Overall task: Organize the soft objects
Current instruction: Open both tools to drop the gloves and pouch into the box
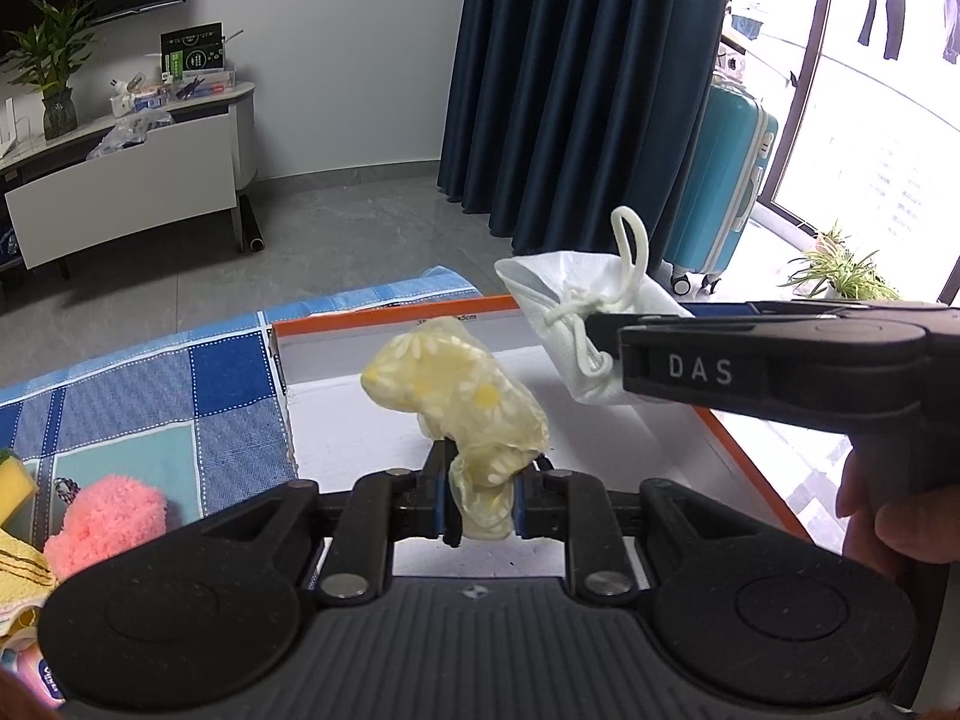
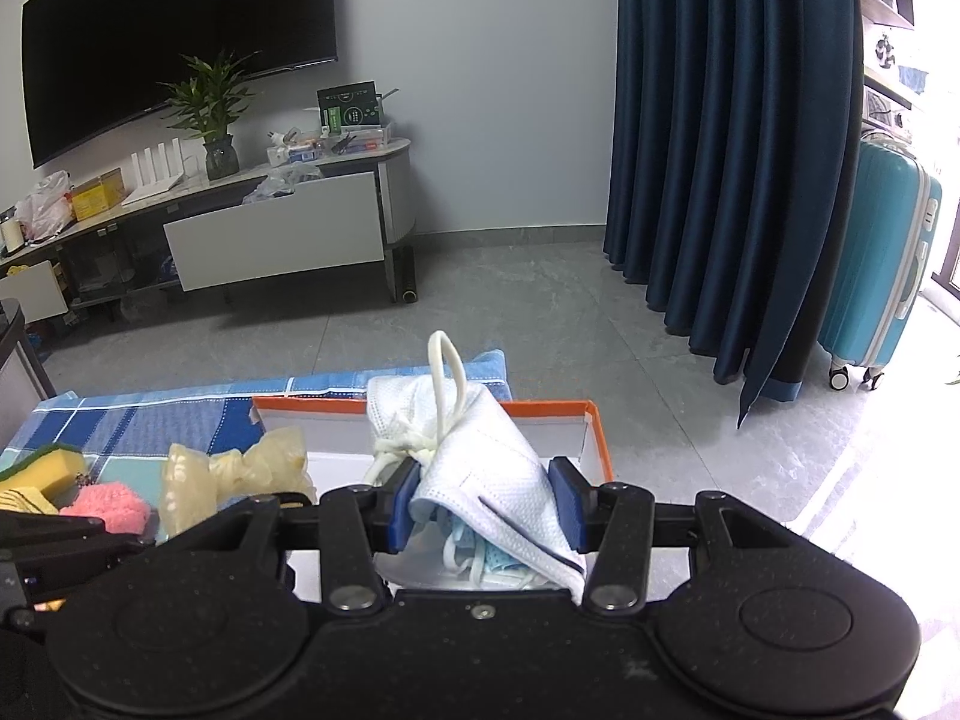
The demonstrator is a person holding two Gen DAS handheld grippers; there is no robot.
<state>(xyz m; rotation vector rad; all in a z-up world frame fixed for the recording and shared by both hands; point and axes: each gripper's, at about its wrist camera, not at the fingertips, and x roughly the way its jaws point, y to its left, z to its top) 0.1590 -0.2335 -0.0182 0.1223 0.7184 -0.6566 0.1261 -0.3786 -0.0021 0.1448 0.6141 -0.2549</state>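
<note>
Both tools loaded: left tool (image 1: 480, 504) pinched tight on yellow daisy-print cloth (image 1: 462, 402), right tool (image 2: 489, 498) half-open, gripping white face mask (image 2: 498, 468), over orange-rimmed box (image 1: 750, 450).

Teal suitcase (image 2: 882, 264) beside dark blue curtain (image 2: 732, 150); wall television (image 2: 174, 36)

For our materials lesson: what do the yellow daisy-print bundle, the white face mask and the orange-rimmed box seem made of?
Yellow daisy-print bundle: thin, translucent crinkled film or cloth, probably plastic. White face mask: dimpled non-woven fabric, matte, with cord loops. Orange-rimmed box: cardboard, judging by its thin folded walls.
</note>
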